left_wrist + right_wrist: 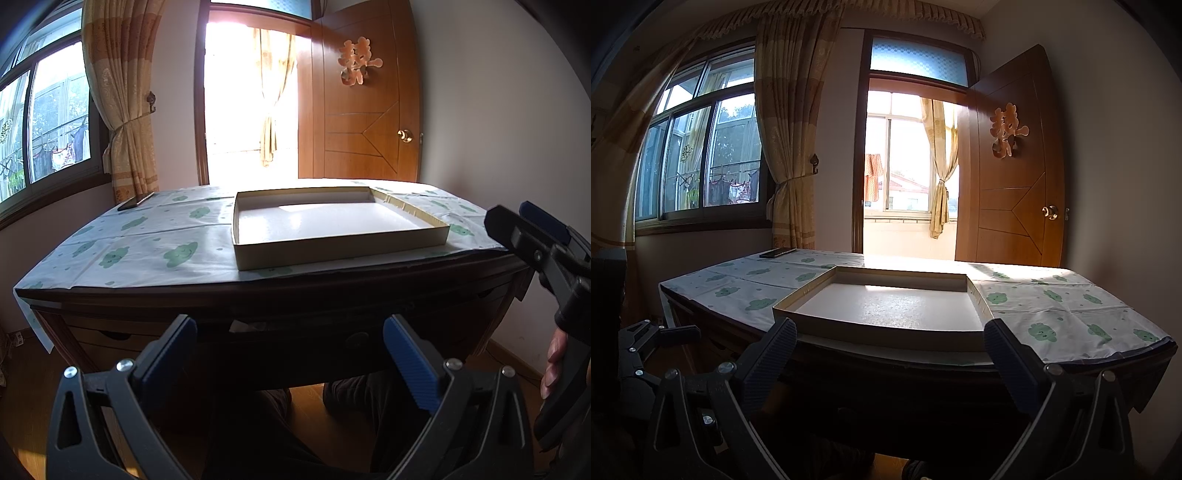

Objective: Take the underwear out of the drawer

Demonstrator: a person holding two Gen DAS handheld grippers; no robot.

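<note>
left claw (290, 354): spread wide and released, gripping nothing; it hovers low before the dark front of the desk, level with the drawer band under the tabletop edge
right claw (890, 345): also spread and empty; it sits higher, its tips framing the near wall of the shallow box; in the left view it shows at the right edge, held by a hand (554, 365)
drawer (306, 334): judged to be the dark centre front just beyond the left claw, between its two pads; a round shape that may be the pull (357, 339) lies near the right pad; a pale scrap (247, 325) peeks from the top gap
underwear: not in view; presumably inside the drawer, ahead of and slightly above the left claw; whether the pale scrap is it, I cannot tell
step in hand: opening the drawer; best done by closing one claw squarely on the pull and drawing straight back, level, keeping the other free to reach in
shallow box (340, 247): open, white-floored, on the cloud-print cloth (147, 236) of the tabletop
phone (136, 201): far left corner
</note>
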